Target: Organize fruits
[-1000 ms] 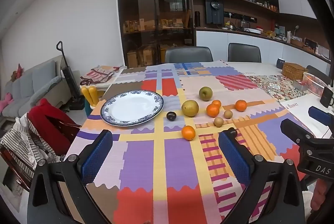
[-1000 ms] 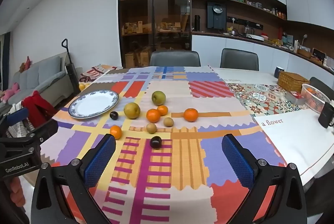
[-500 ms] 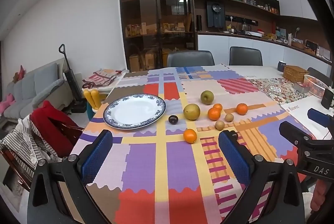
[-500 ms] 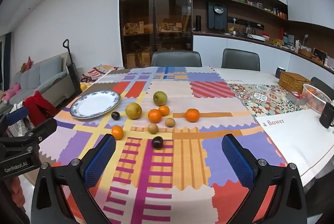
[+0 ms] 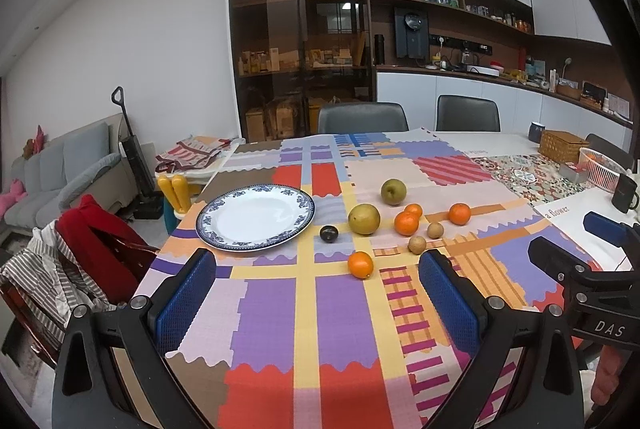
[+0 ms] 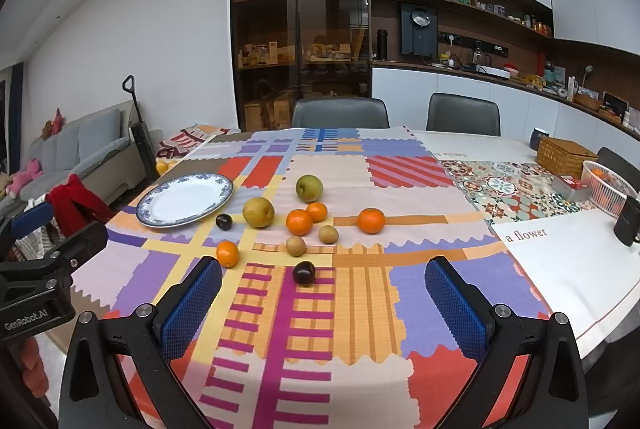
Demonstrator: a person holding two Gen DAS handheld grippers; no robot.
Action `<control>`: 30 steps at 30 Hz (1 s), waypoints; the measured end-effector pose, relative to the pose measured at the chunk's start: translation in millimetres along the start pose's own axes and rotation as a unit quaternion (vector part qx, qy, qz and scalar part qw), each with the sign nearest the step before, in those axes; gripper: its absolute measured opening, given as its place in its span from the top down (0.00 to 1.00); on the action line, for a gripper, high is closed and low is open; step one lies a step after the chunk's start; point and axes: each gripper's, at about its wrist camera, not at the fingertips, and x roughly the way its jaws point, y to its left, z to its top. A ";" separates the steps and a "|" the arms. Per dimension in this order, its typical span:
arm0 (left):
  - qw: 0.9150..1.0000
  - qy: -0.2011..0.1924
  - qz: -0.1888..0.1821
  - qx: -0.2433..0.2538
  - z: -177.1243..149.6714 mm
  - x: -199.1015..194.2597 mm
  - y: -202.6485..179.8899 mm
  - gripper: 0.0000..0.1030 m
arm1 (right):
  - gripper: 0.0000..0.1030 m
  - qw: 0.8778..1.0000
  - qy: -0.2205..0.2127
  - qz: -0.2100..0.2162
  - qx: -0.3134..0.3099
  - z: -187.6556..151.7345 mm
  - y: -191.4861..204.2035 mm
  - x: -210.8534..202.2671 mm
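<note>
A blue-rimmed white plate (image 5: 256, 217) (image 6: 186, 199) lies empty on the patchwork tablecloth, left of the fruit. Loose on the cloth lie two yellow-green pears (image 6: 259, 212) (image 6: 309, 188), several oranges (image 6: 299, 221) (image 6: 227, 253) (image 6: 371, 220), two kiwis (image 6: 296, 245) (image 6: 328, 233) and two dark plums (image 6: 224, 221) (image 6: 304, 272). My left gripper (image 5: 318, 299) is open and empty above the near table edge. My right gripper (image 6: 322, 303) is open and empty, just short of the nearer plum.
A wicker basket (image 6: 566, 157), a white wire basket (image 6: 608, 185) and a dark mug (image 6: 627, 225) stand at the table's right end. Two grey chairs (image 6: 340, 113) stand at the far side. A chair draped with red clothing (image 5: 92, 241) is at the left.
Both grippers have drawn back and risen slightly, so the fruit and plate sit a little farther off. Nothing on the table has moved.
</note>
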 end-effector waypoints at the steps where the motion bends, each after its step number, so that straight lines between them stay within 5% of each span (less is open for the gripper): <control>1: 1.000 0.000 0.000 0.000 -0.1 -0.1 -0.1 0.00 | 0.00 1.000 0.000 0.000 0.000 -0.1 -0.1 0.1; 30: 1.000 -0.003 0.000 -0.001 -0.7 -1.9 -0.1 0.00 | 0.00 1.000 -0.003 0.001 0.000 -0.3 2.2 0.4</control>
